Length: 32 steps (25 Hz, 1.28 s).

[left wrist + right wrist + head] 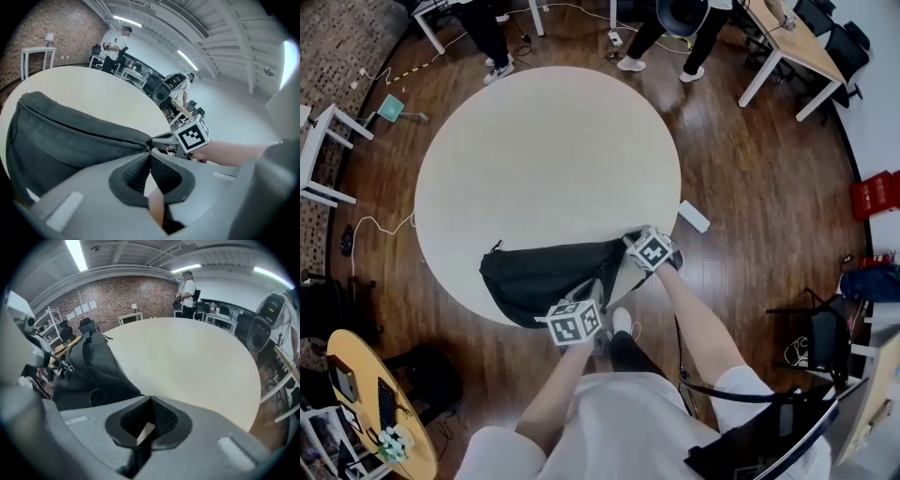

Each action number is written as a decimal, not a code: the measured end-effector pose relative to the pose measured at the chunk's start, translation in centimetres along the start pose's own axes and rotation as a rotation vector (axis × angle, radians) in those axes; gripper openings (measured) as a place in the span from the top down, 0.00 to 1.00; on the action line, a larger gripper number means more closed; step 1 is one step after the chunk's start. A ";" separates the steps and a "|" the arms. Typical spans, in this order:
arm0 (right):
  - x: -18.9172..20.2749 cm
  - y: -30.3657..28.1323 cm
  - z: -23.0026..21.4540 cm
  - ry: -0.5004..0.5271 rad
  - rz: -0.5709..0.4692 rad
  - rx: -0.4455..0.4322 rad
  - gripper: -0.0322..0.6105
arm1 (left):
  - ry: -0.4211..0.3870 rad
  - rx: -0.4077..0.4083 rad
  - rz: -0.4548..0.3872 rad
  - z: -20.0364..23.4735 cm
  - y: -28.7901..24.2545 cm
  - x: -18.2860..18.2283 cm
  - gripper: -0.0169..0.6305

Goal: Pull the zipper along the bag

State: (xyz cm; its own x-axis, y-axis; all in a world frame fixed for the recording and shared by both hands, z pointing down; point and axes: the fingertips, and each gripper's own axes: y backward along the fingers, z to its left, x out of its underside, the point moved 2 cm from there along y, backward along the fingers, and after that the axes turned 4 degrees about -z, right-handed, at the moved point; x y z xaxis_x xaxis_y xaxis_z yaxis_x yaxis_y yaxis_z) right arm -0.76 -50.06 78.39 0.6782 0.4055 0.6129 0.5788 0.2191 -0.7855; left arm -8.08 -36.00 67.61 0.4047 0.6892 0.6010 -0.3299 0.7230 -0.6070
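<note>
A black bag (539,277) lies on the near edge of the round cream table (544,159). Its zipper (93,131) runs along the top seam and ends at the pull (148,146). My left gripper (589,287) reaches in from the near side. Its jaws (150,153) are shut, and the tips meet right at the zipper pull. My right gripper (630,246) is at the bag's right end. It is also shut (149,400), and its tips pinch the corner of the bag (98,366). From the left gripper view, the right gripper (158,139) touches the bag's end just beyond the pull.
Beyond the bag the table (187,357) stretches away. Two people (492,33) (670,37) stand past its far side. A white block (694,216) lies on the wooden floor at the right. Also around are a red crate (877,192), a white side table (323,155) and a desk (797,42).
</note>
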 end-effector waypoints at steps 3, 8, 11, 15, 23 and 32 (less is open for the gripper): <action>0.1 -0.1 -0.2 0.000 0.034 0.043 0.97 | -0.056 0.009 -0.003 2.8 2.7 -1.4 0.95; 1.6 0.3 0.4 -0.071 0.133 0.066 0.97 | -0.141 -0.004 -0.006 7.4 6.9 -3.6 0.95; 1.1 0.3 0.2 -0.079 0.135 0.096 0.97 | -0.179 -0.039 -0.004 11.1 9.1 -4.5 0.95; 0.4 0.1 -0.6 -0.062 0.184 0.173 0.97 | -0.196 -0.135 -0.019 17.9 11.7 -6.3 0.95; 0.6 0.2 -0.5 -0.241 0.223 0.215 0.97 | -0.095 -0.315 -0.063 31.9 15.4 -9.4 0.94; 0.5 -0.9 1.2 -0.249 0.327 0.309 0.97 | -0.299 -0.389 0.101 40.1 9.6 -9.4 0.94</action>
State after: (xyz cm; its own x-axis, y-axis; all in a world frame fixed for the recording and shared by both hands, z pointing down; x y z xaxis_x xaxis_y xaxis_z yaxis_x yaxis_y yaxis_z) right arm -1.52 -49.07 79.32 0.6514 0.6872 0.3216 0.1681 0.2826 -0.9444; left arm -49.26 -33.66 76.95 0.1061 0.7796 0.6173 0.0108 0.6198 -0.7847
